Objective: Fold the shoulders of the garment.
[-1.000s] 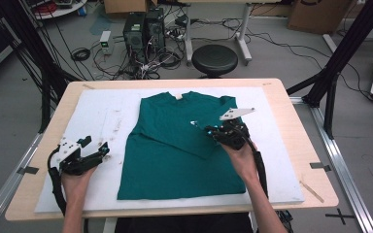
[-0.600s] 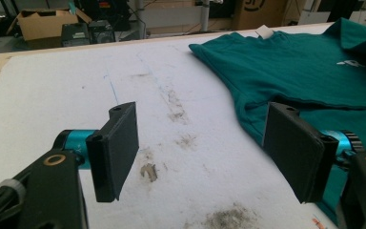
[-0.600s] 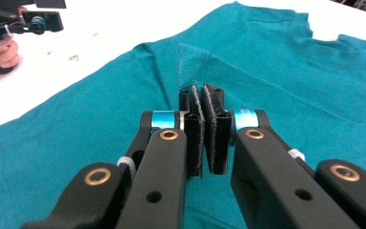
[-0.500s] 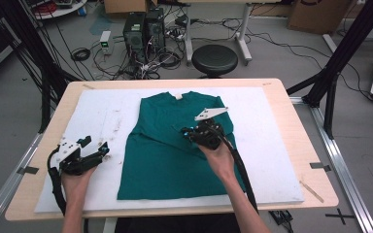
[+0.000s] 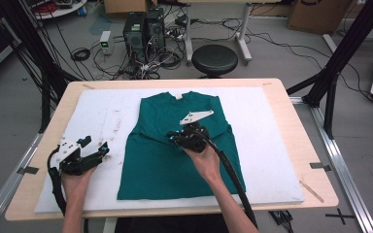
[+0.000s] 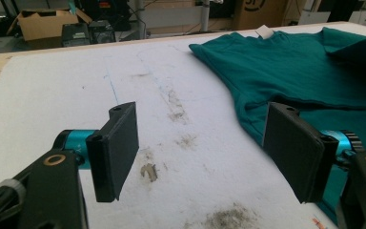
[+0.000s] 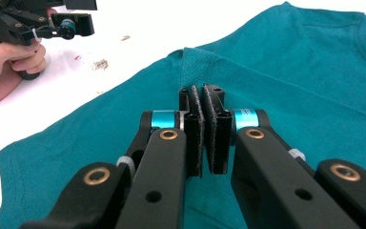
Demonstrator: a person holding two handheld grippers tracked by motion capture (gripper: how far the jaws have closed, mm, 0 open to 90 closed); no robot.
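Note:
A teal T-shirt point(image 5: 165, 165) lies flat on the white board point(image 5: 267, 145), collar toward the far side. My right gripper point(image 5: 173, 137) hovers over the shirt's middle, pointing left, shut on a pinched fold of the fabric. In the right gripper view the pads point(image 7: 196, 119) are pressed together and the shirt point(image 7: 290, 57) rises to them in a peak. My left gripper point(image 5: 103, 147) rests on the bare board to the left of the shirt. It stands open point(image 6: 202, 143) with nothing between its jaws, and the shirt's edge point(image 6: 290, 62) lies just to its right.
The board covers a wooden table point(image 5: 306, 136). Beyond the far edge stand a black stool point(image 5: 214, 59), computer cases point(image 5: 143, 29) and loose cables on the floor. Black frame legs point(image 5: 335, 73) rise at the right. The board has brown stains point(image 6: 181, 119).
My right gripper has moved left across the shirt, from its right side toward the middle, carrying the pinched fabric with it. The left hand has stayed where it was.

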